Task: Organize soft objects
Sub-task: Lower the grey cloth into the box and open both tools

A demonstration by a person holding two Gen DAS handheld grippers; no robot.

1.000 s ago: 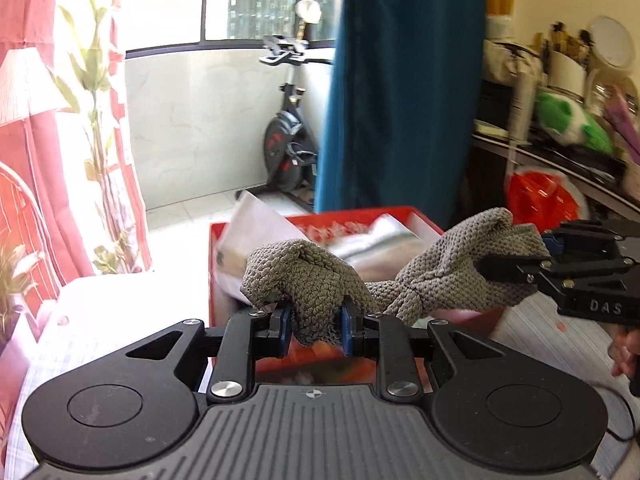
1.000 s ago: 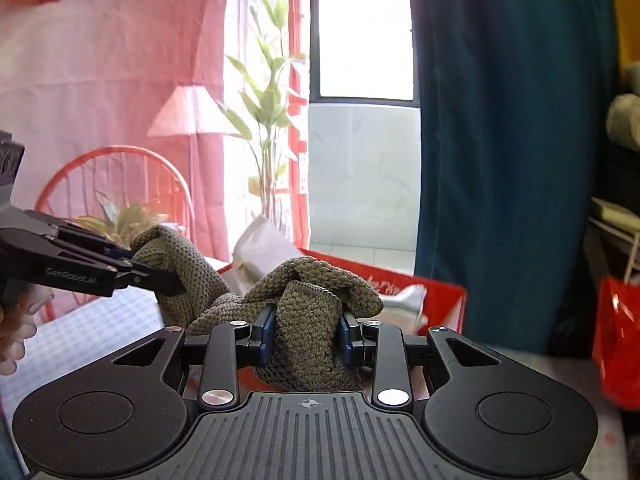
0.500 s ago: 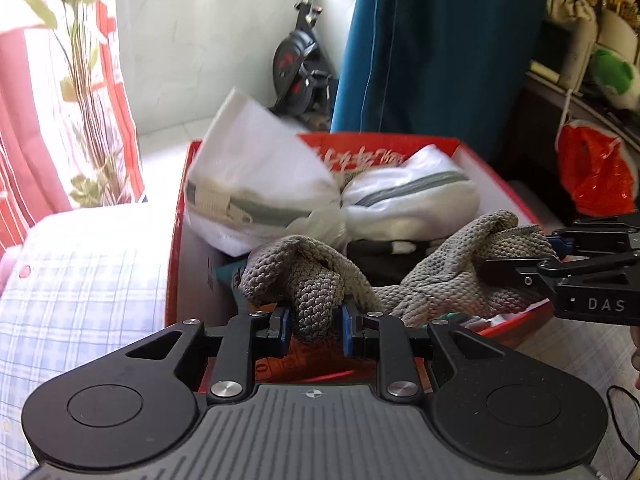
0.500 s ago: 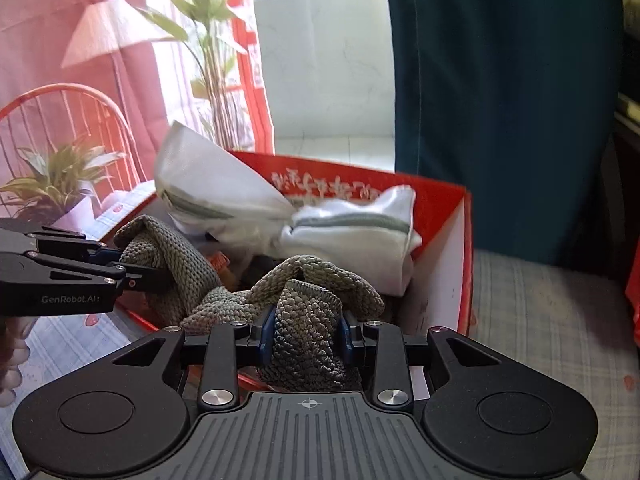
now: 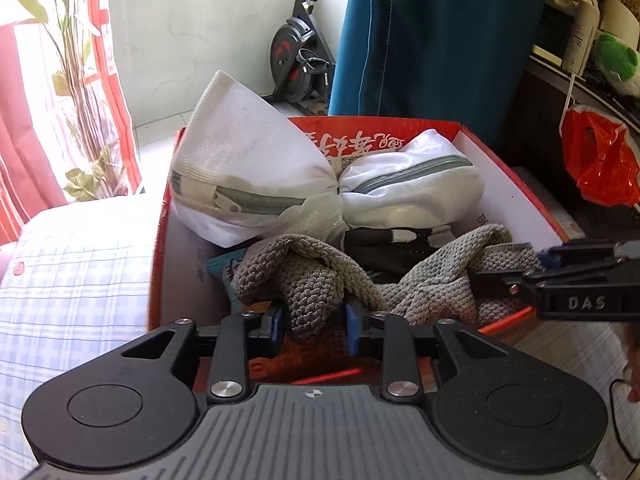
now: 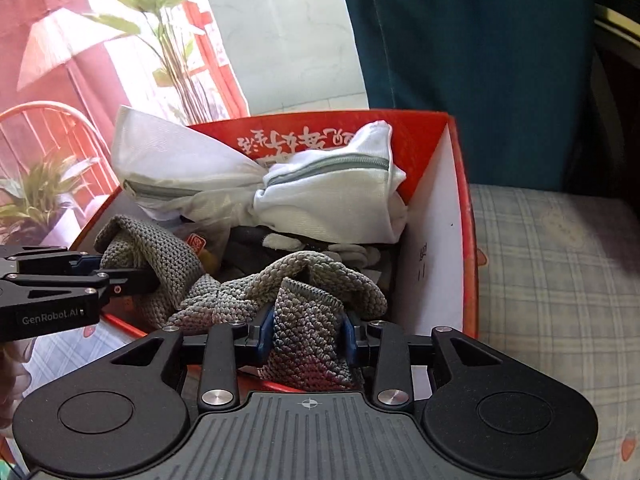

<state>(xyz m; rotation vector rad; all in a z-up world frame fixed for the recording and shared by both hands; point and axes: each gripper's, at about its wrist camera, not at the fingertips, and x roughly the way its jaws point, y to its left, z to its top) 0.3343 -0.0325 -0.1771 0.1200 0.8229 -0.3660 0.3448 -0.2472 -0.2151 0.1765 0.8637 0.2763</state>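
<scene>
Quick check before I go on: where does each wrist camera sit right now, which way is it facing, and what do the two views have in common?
Left wrist: sits behind the left gripper, faces down into the red box; jaws opening around the grey knitted cloth.
Right wrist: sits behind the right gripper, same downward look; jaws opening around the cloth's other end; fingers show at left.
Shared: box, cloth, white mesh bags, and each other's gripper.

The knitted cloth [image 5: 420, 280] is grey-olive with a coarse woven texture. The box [image 5: 516, 184] is red outside and white inside, with white characters on its far wall. The mesh bags [image 5: 248, 168] are white with grey zippers. The bedsheet [image 6: 560, 264] shows a pale blue-grey check, perhaps with small red strawberries.
</scene>
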